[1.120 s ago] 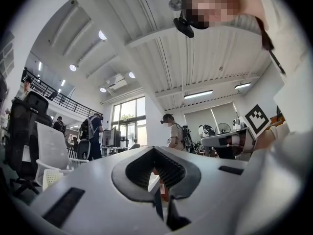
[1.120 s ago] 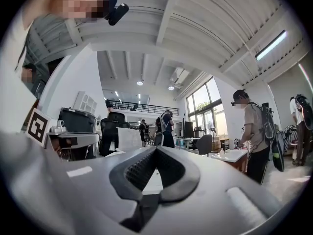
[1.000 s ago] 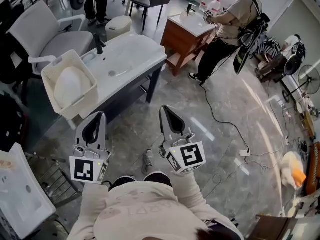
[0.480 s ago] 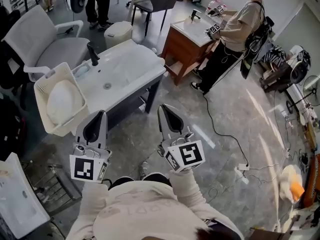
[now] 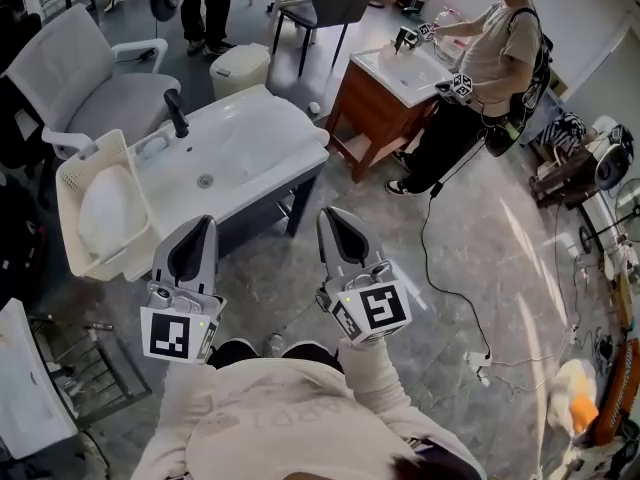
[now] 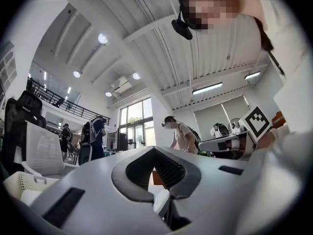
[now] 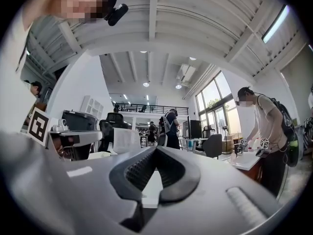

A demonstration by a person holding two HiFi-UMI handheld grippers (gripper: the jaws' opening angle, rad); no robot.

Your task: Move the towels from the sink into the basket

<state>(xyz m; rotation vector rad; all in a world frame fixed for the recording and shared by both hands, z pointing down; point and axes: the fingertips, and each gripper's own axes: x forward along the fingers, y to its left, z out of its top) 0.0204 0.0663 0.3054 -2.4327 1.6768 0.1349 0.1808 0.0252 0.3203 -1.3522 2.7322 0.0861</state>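
Head view shows both grippers level with each other in the lower middle of the frame, over the grey marble floor (image 5: 470, 238). The left gripper (image 5: 198, 230) has its jaws pressed together with nothing in them, and the right gripper (image 5: 334, 220) is the same. In the left gripper view, we see the tips of the left gripper (image 6: 154, 150) meeting around an empty eye-shaped gap. The right gripper view shows the right gripper (image 7: 156, 149) equally closed and empty.

Against the frame of a second ago, the grippers sit at nearly the same spots and both jaw pairs stay closed, while the room behind them has shifted. The white sink (image 5: 250, 153) with its dark faucet (image 5: 176, 113) now lies lower in the upper left. The cream basket (image 5: 92, 150), which touches the sink's left end, has slid toward the left edge. The white towel (image 5: 100, 213) lies heaped inside the basket, as before.

The grey chair (image 5: 75, 78) stands above the basket, closer to the upper left corner than before. At the upper right, another person (image 5: 480, 68) stands beside a wooden vanity (image 5: 380, 103), now further right, with one arm stretched over its basin. The left gripper view catches the basket's rim (image 6: 19, 182) at the lower left.
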